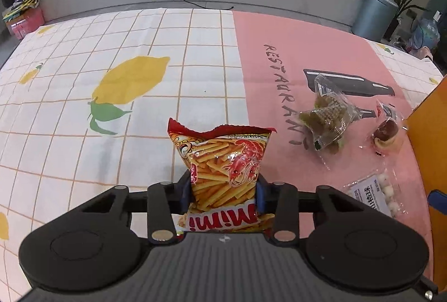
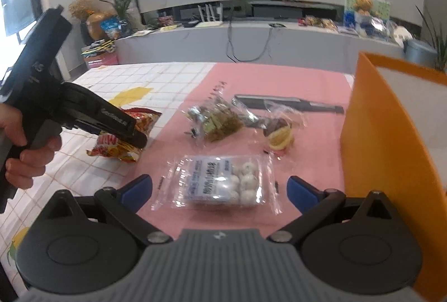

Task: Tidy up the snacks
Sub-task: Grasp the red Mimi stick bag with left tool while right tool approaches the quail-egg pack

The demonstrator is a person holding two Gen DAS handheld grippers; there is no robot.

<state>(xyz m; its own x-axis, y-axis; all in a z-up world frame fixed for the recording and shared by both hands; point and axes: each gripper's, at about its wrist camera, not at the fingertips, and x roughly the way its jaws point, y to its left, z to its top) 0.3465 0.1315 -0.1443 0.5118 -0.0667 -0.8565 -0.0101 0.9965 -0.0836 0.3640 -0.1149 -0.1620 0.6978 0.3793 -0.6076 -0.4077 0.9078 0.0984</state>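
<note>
Red snack bag [image 1: 223, 176], long axis pointing away, pinched by left gripper [image 1: 223, 190]; right gripper [image 2: 219, 187] gapes.

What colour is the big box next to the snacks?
Orange outside, white inside. The box shows best in the right wrist view.

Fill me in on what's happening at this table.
A person is sorting snacks with tongs in each hand. The left tongs have closed on the red shrimp-stick bag, which lies on the tablecloth. The right tongs hang open over the clear packet of white balls. Two more wrapped snacks lie beyond, beside the orange box.
</note>
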